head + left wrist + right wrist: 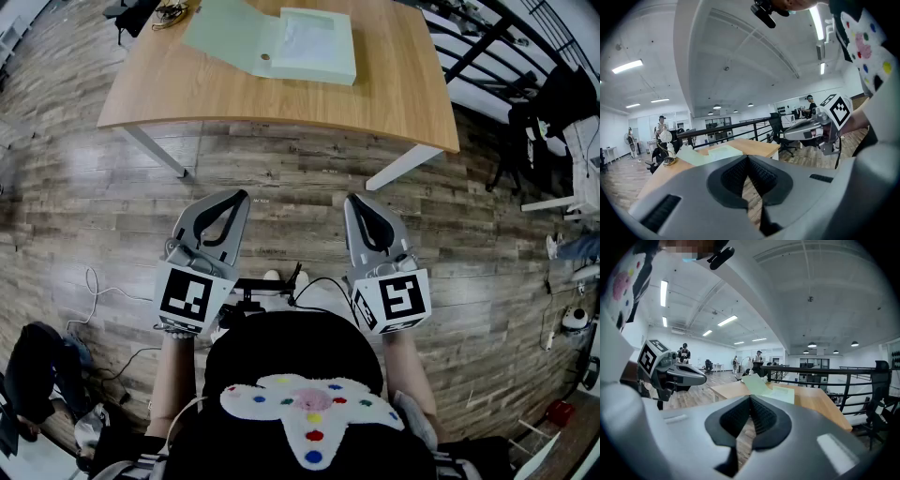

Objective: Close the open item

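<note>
Open green box (314,47) on table (281,98), far ahead of closed fingers (234,199)

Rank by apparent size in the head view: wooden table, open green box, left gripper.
1. wooden table
2. open green box and left gripper, about alike; the gripper sits nearer the camera, so no ranking.

Pale green box file (314,45), light wood table (394,98), grey left gripper (239,197) and right gripper (353,201), each black-and-white square-marked
</note>
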The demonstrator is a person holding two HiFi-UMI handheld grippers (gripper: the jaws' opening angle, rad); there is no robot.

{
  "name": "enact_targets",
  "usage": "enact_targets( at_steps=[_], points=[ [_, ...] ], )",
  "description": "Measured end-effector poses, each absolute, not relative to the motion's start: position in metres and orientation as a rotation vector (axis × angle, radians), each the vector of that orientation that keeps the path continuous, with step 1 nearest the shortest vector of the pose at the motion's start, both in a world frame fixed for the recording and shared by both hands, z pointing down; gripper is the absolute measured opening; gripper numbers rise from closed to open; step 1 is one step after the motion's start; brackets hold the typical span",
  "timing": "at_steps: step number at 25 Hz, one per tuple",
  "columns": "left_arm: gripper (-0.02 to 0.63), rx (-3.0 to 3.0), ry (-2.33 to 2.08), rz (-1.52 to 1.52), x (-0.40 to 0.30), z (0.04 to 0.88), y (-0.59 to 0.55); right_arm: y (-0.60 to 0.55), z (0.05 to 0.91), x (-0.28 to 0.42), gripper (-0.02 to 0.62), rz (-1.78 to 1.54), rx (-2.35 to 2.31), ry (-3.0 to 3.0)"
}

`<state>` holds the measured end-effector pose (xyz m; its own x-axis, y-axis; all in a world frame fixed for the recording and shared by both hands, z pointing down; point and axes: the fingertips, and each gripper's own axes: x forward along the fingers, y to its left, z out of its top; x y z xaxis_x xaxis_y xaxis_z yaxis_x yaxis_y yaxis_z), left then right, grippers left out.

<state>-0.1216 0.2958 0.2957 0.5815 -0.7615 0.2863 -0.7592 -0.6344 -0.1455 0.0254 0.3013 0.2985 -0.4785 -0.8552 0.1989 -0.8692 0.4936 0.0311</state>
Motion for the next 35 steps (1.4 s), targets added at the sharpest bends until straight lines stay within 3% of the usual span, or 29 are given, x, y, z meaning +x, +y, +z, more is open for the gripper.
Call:
enact_targets(
  at_steps=[35],
  points=[
    [0.005, -2.769, 1.207, -0.458, -0.168, 0.286, 0.294, 0.31, 0.297, -0.013, 0.009, 0.131, 1.657, -2.516]
  ],
)
